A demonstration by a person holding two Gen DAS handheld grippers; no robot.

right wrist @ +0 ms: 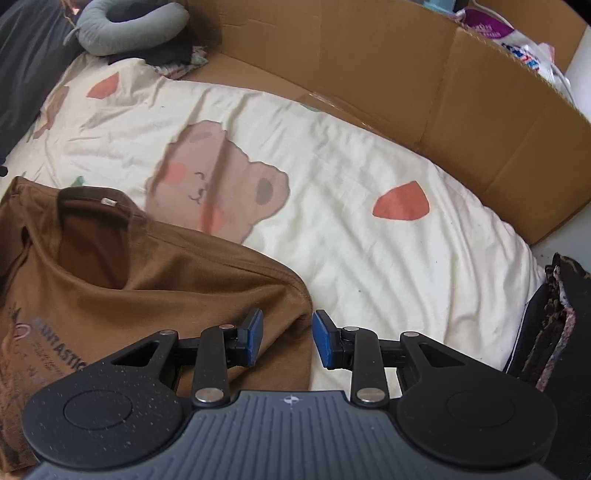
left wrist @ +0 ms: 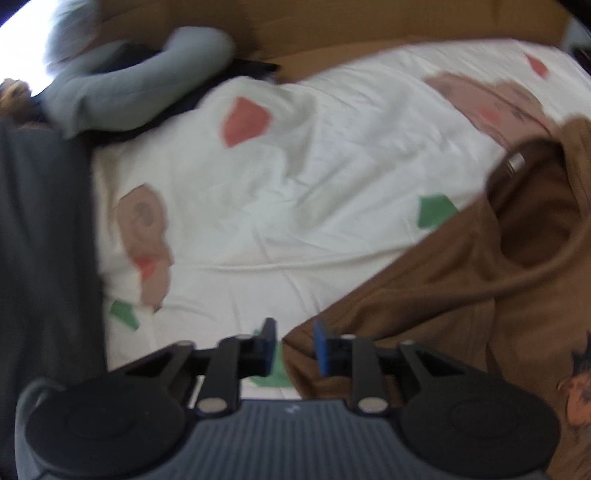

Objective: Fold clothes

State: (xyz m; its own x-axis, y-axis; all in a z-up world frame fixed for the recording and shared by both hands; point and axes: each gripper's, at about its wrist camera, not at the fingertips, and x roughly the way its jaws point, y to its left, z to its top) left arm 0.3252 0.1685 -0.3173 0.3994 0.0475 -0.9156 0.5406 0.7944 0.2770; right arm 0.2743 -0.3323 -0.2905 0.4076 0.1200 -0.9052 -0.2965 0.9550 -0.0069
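Note:
A brown t-shirt [left wrist: 443, 295] with a print on its front lies spread on a white bear-print bedsheet [left wrist: 295, 184], its collar [left wrist: 535, 206] open upward. My left gripper [left wrist: 294, 347] hovers over the shirt's left sleeve corner. Its blue pads stand apart, with the brown edge and some sheet showing in the gap. In the right wrist view the same t-shirt [right wrist: 147, 280] fills the lower left. My right gripper [right wrist: 288, 339] is over the other sleeve's end, pads apart, with brown cloth lying between them and not squeezed.
A cardboard wall [right wrist: 406, 74] curves around the far side of the bedsheet [right wrist: 369, 258]. A grey neck pillow [right wrist: 129, 29] lies at the far left corner. Dark fabric [left wrist: 44, 258] borders the left side, and a dark frayed object [right wrist: 554, 314] sits at the right edge.

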